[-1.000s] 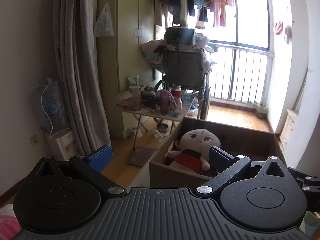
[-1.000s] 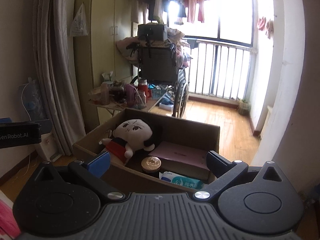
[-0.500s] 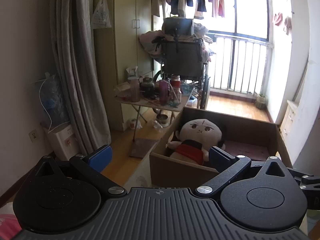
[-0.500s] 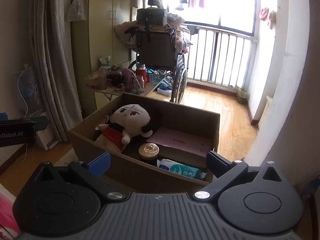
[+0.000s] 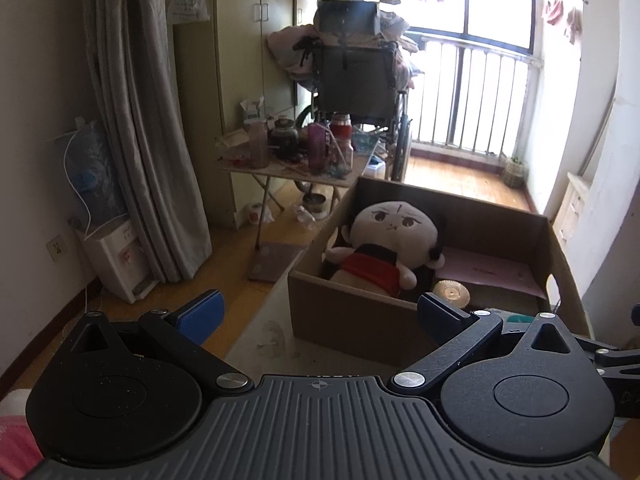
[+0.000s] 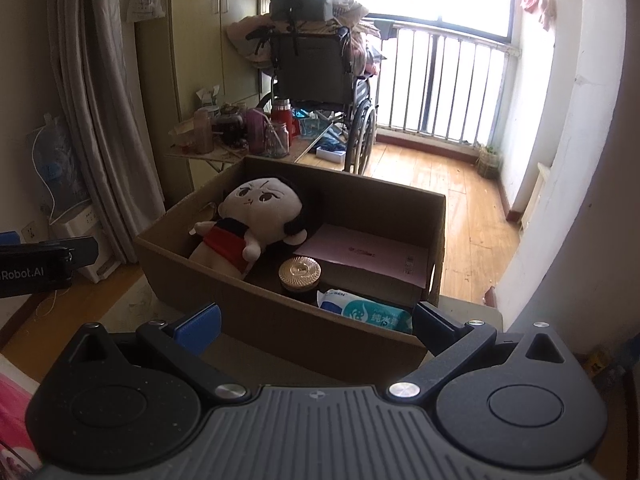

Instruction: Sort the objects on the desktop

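Observation:
An open cardboard box [image 6: 256, 300] [image 5: 352, 312] stands on the table ahead of both grippers. In it lie a plush doll [image 6: 252, 220] [image 5: 384, 244], a round gold-lidded jar [image 6: 300, 270] [image 5: 451, 292], a pink flat box [image 6: 368, 254] [image 5: 488, 270] and a pack of wet wipes [image 6: 366, 312]. My left gripper [image 5: 320, 310] is open and empty, in front of the box's near left wall. My right gripper [image 6: 316, 326] is open and empty, just before the box's near wall. The left gripper's side shows at the right wrist view's left edge [image 6: 40, 264].
A folding table [image 5: 296, 168] crowded with bottles and jars stands behind the box, with a wheelchair [image 5: 356, 76] beyond it. A curtain [image 5: 140, 120] and a water dispenser [image 5: 116, 256] are at the left. Something pink [image 6: 16, 408] lies at the lower left.
Both grippers have tilted down and moved toward the box, so more of its inside and the table surface shows. Both stay open and empty.

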{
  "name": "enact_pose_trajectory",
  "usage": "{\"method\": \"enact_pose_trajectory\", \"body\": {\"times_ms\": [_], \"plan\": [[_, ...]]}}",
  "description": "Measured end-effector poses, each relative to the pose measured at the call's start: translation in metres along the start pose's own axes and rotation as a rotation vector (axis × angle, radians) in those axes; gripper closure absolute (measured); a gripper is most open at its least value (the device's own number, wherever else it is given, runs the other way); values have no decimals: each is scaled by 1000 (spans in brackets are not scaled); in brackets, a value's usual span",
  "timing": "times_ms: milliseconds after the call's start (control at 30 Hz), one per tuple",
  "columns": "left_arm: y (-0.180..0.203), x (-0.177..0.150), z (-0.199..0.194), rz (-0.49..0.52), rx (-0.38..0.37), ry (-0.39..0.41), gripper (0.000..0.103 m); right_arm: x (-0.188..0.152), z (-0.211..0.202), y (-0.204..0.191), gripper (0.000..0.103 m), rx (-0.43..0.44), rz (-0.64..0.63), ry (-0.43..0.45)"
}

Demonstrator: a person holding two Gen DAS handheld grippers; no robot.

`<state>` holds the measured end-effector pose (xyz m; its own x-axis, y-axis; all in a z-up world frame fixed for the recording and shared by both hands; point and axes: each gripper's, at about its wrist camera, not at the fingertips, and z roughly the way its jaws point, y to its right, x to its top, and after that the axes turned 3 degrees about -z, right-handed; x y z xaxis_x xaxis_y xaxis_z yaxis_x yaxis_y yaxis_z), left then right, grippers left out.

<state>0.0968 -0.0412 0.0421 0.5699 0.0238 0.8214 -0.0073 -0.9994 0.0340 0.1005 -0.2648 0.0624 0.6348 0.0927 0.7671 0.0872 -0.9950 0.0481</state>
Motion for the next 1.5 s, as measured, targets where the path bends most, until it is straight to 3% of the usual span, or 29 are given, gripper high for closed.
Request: {"method": "enact_pose_trajectory", "body": {"times_ms": [967, 1500], "plan": [[-3, -3, 10, -14, 41, -45, 0, -3, 8, -2, 0, 4, 2, -42], [1, -8, 15, 6, 19, -91, 0, -4, 11, -2, 0, 0, -8, -58]]}}
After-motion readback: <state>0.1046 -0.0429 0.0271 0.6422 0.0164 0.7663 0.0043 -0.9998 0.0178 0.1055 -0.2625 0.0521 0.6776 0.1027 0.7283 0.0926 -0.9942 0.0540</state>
